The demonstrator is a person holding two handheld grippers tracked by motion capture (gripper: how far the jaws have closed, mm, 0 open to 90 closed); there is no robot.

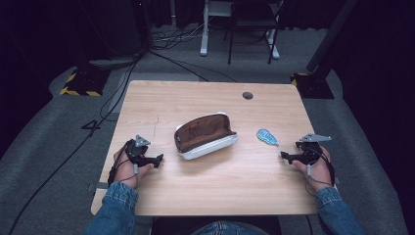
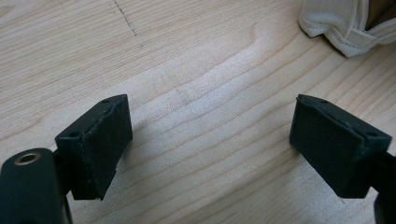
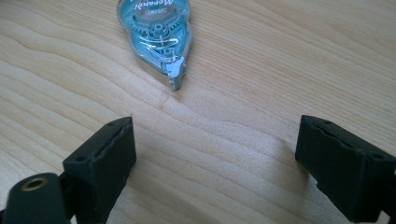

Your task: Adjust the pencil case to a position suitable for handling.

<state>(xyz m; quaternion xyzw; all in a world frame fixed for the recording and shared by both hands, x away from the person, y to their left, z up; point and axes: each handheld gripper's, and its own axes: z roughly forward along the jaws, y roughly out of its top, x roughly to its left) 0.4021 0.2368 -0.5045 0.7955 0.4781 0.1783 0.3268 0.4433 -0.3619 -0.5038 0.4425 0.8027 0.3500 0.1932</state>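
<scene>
Both jaw pairs apart, nothing between. Right gripper [image 1: 285, 156] near correction tape roller [image 1: 267, 136], roller at its 11 o'clock. Left gripper [image 1: 159, 159] rests on table [image 1: 210, 191], pouch [image 1: 205, 135] at 2 o'clock.

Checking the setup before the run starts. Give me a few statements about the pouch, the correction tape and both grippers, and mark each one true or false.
1. The pouch lies open on the table. True.
2. The correction tape is inside the pouch. False: it lies on the table, to the pouch's right.
3. The right gripper has its jaws open with nothing between them. True.
4. The left gripper is clamped on the pouch. False: its jaws are open over bare wood, the pouch's end lying beyond them.
5. The tape dispenser is red. False: it is clear blue.
</scene>
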